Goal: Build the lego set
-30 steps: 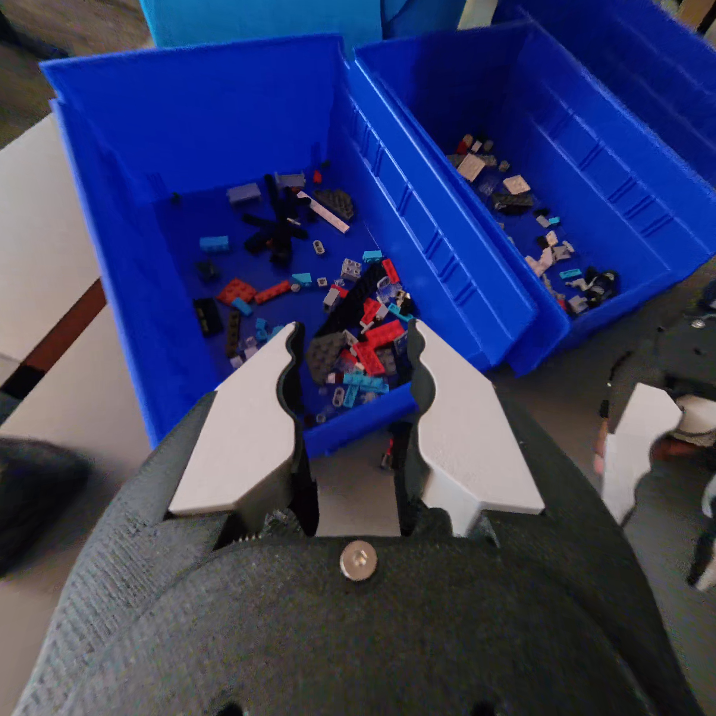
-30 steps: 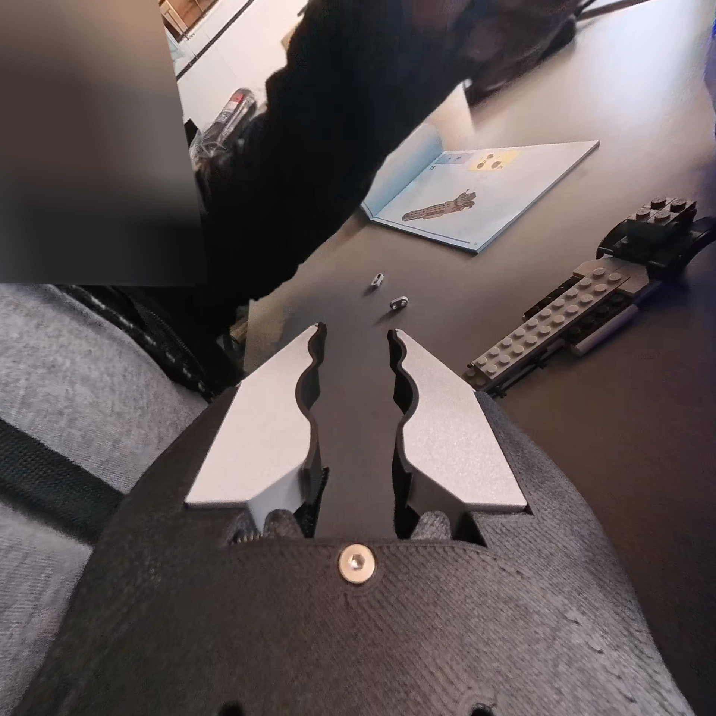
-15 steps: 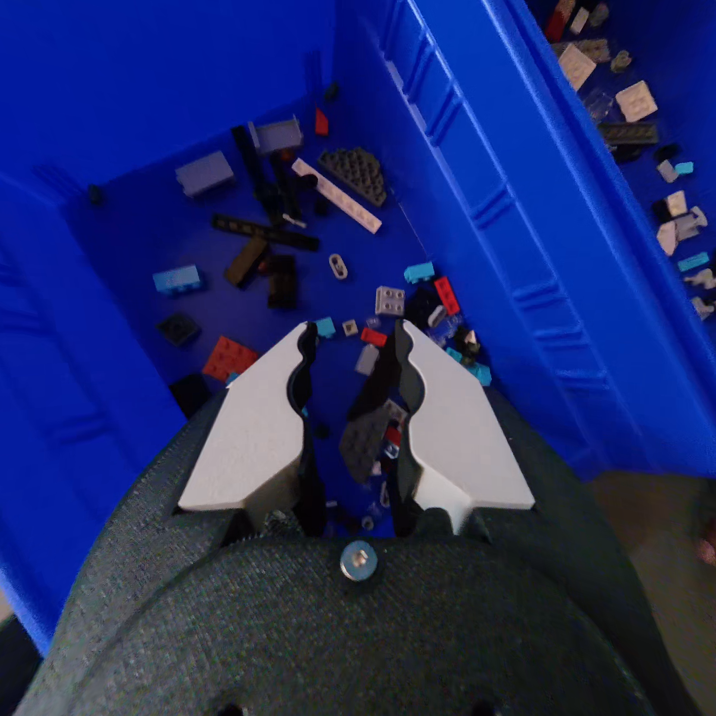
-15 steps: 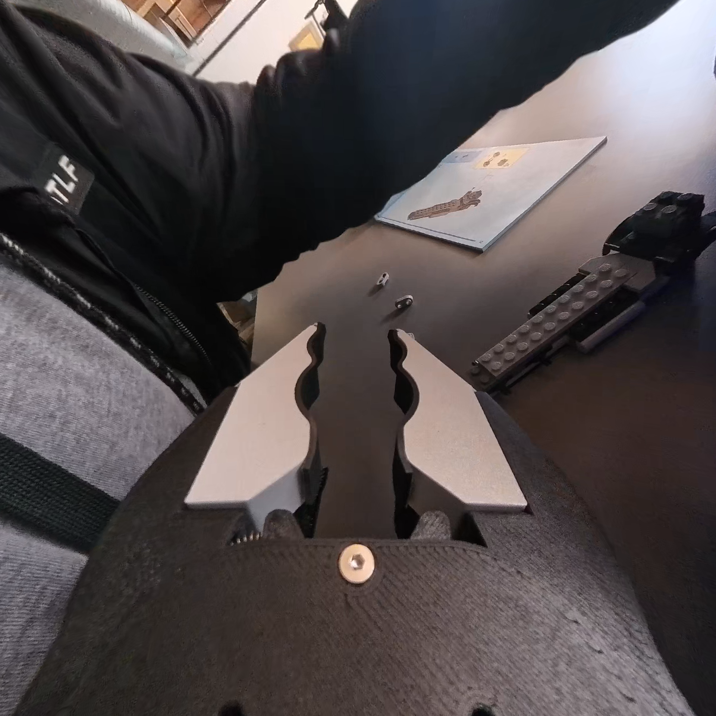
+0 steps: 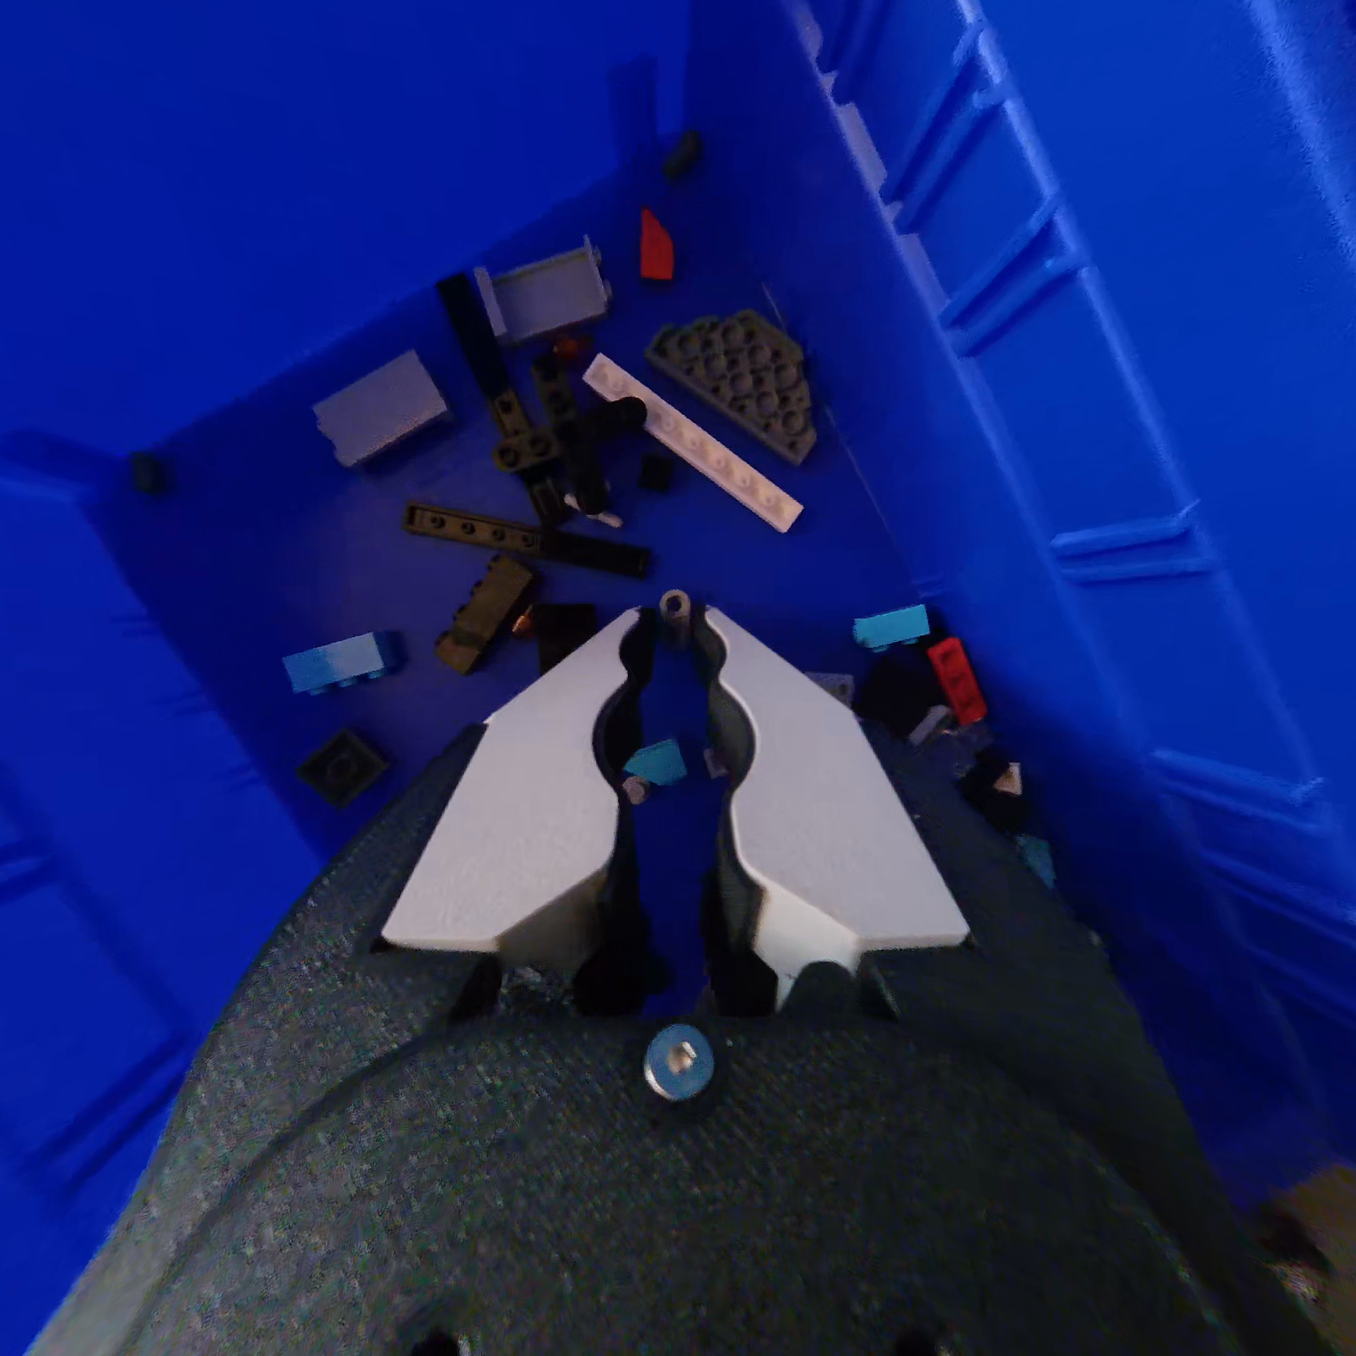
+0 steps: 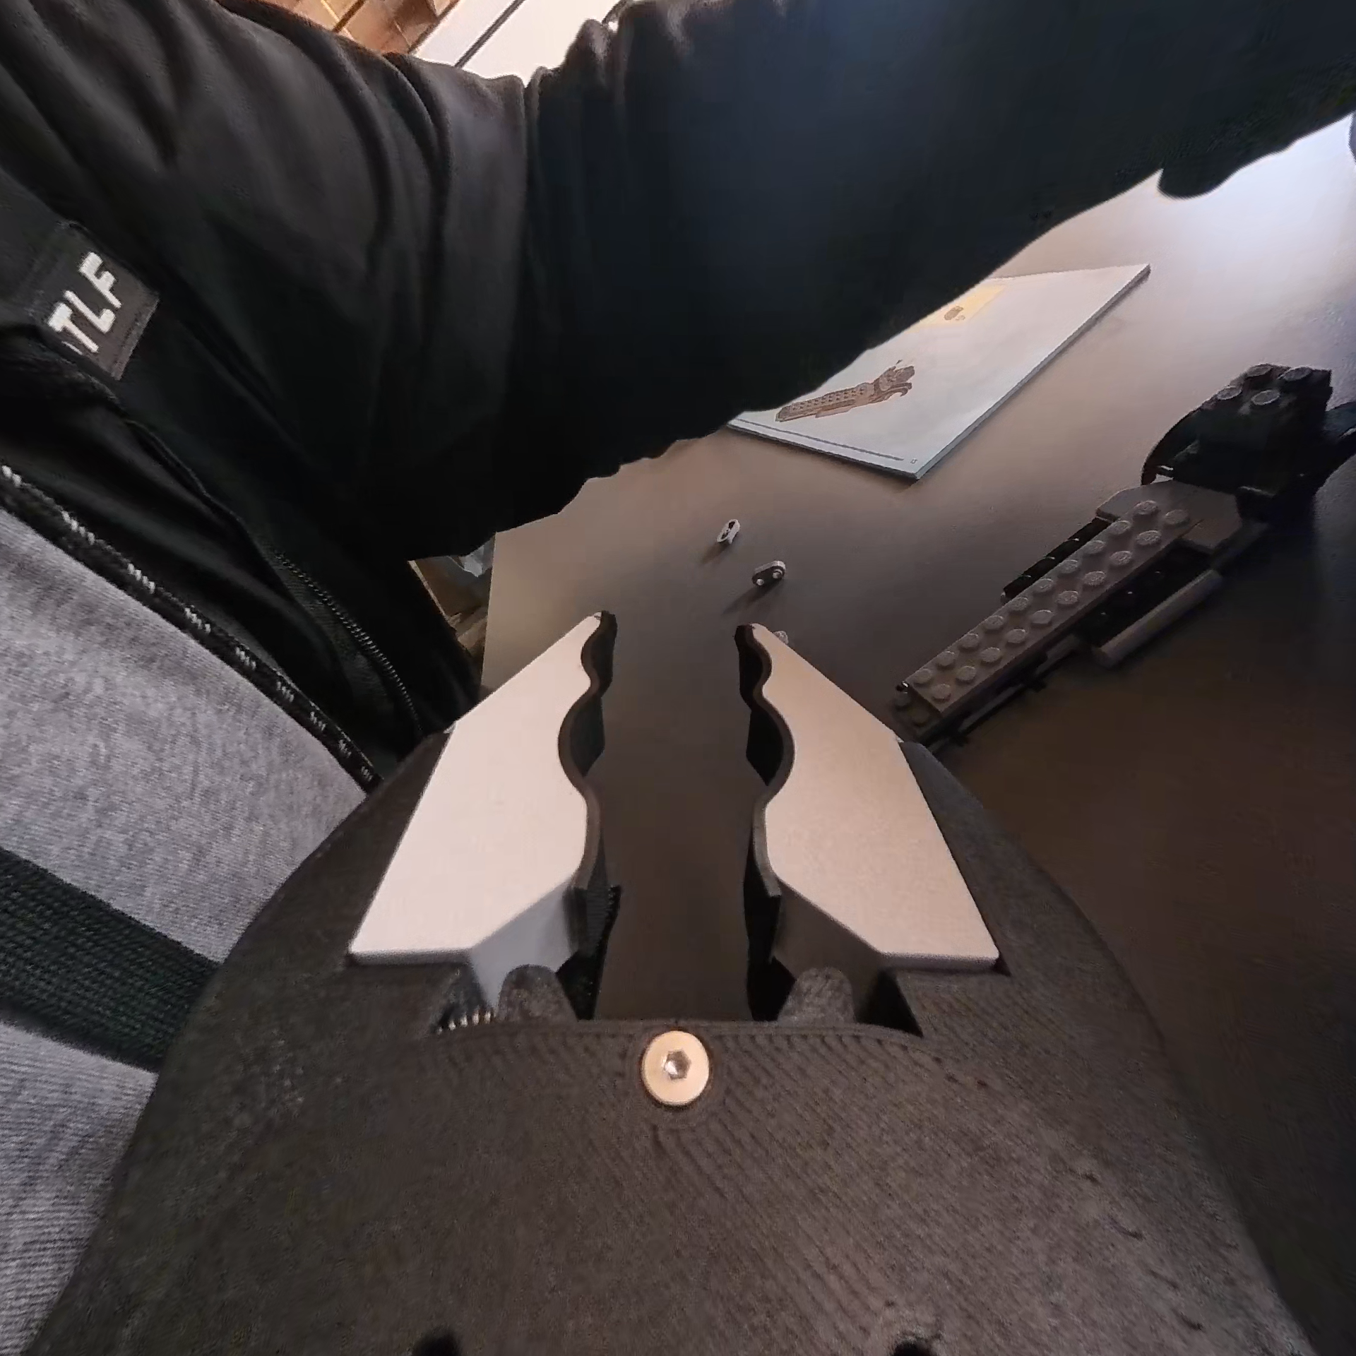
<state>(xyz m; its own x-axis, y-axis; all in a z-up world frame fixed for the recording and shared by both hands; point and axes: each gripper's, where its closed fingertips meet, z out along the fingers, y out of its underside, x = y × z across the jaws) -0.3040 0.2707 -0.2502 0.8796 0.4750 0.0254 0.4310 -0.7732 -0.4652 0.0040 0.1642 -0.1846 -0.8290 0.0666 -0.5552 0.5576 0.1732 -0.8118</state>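
Blue bin [image 5: 1101,440]: fills the left wrist view; its walls rise on all sides and loose lego pieces lie on its floor.
Left gripper [image 5: 673,624]: deep inside the bin, fingers drawn close together and clamped on a small grey piece [image 5: 673,613] at the very tips.
Pieces in the bin: a dark grey wedge plate [image 5: 737,381] beside a long white plate [image 5: 693,440], a grey panel [image 5: 381,414], a black strip [image 5: 525,539], a light blue brick [image 5: 341,660], a red piece [image 5: 657,246].
Only in the left view: the bin and its loose pieces.
Right gripper [image 6: 675,638]: fingers apart, nothing between them, low over a dark table [image 6: 1101,844].
Only in the right view: the partly built lego model [image 6: 1101,587], grey studded plates with a black end, lying on the table to the right; an instruction booklet [image 6: 990,359] farther back; two tiny grey pieces [image 6: 748,550] just ahead of the fingertips.
Person: a black sleeve [image 6: 587,257] crosses the top of the right view and hides part of the booklet.
Hard to make out: pieces under the left gripper are mostly covered; a dark pile [image 5: 954,734] at the right wall is blurred; the model's far end is cut off by the frame edge.
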